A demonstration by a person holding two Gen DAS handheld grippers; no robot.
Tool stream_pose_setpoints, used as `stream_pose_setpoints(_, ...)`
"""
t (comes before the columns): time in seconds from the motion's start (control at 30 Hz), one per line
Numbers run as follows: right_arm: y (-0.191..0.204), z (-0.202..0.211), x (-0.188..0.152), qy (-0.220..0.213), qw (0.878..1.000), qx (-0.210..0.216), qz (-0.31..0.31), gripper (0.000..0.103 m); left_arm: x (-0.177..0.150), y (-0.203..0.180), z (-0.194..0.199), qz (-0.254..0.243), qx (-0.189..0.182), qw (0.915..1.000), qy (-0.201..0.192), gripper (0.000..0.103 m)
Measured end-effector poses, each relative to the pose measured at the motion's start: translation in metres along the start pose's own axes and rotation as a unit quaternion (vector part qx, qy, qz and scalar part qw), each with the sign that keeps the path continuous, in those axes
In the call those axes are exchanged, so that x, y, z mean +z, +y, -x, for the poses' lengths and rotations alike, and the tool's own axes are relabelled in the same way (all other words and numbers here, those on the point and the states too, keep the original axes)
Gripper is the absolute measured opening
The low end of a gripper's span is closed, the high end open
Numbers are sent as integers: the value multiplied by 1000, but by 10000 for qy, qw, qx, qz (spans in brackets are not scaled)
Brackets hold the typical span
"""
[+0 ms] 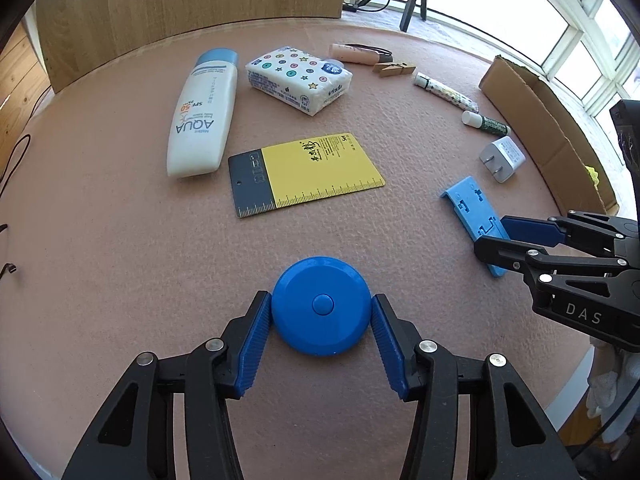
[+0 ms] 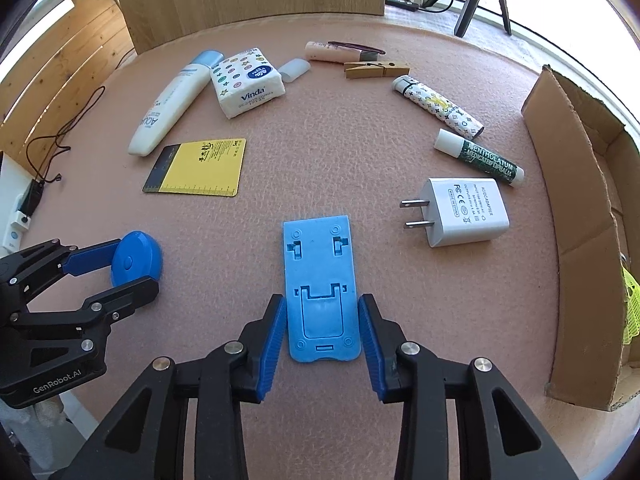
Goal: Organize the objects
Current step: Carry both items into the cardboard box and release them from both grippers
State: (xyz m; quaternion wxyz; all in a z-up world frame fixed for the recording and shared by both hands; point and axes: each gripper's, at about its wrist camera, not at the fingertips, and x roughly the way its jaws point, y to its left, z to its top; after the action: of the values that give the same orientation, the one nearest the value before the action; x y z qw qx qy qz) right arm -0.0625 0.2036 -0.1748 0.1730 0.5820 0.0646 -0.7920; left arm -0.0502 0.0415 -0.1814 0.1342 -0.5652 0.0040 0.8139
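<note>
A round blue tape measure [image 1: 320,336] lies flat on the pink table mat [image 1: 120,260]. My left gripper [image 1: 321,298] points down over it, and both ribbed blue pads touch its sides. In the right wrist view the same gripper [image 2: 136,264] straddles that tape measure [image 2: 138,254]. A light blue folding phone stand [image 2: 318,256] lies flat, and my right gripper [image 2: 322,300] has its pads against the long edges of the stand's near end. From the left wrist view that gripper [image 1: 491,236] covers the near end of the stand [image 1: 468,204].
Farther back lie a white sunscreen bottle [image 1: 202,116], a tissue pack [image 1: 298,80], a yellow ruler card [image 1: 308,172], a white charger [image 2: 460,212], a green lip balm [image 2: 480,156], a patterned tube [image 2: 438,106] and a clothespin [image 2: 376,69]. A cardboard box [image 2: 576,216] stands at the right edge.
</note>
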Motion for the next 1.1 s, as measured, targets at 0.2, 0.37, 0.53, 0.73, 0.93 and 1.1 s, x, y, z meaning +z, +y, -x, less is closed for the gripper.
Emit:
stream_pose_setpoints(0.2, -11, 12, -2, -142, 9996, 137, -215, 33, 3, -1, 4, 98, -85, 9999, -13, 54)
stream_pose_setpoints(0.37, -23, 30, -4, -344, 9985, 192, -373, 33, 12, -10, 11, 14, -103, 9999, -120, 54)
stream_pose_setpoints(0.53, -38, 60, -4, -667, 9961, 244, -526, 33, 29, -28, 19, -133, -233, 9993, -255, 54)
stream_pose_setpoints(0.73, -66, 104, -7, -1152, 9906, 68, -736, 33, 60, -65, 29, -448, -407, 9970, -489, 54)
stream_pose_setpoints(0.93, -109, 135, -17, -1466, 9833, -249, -1047, 33, 91, -110, 34, -807, -607, 9925, -693, 54)
stream_pose_setpoints(1.1, -146, 149, -27, -1596, 9767, -509, -1339, 33, 118, -156, 33, -1124, -774, 9873, -818, 54)
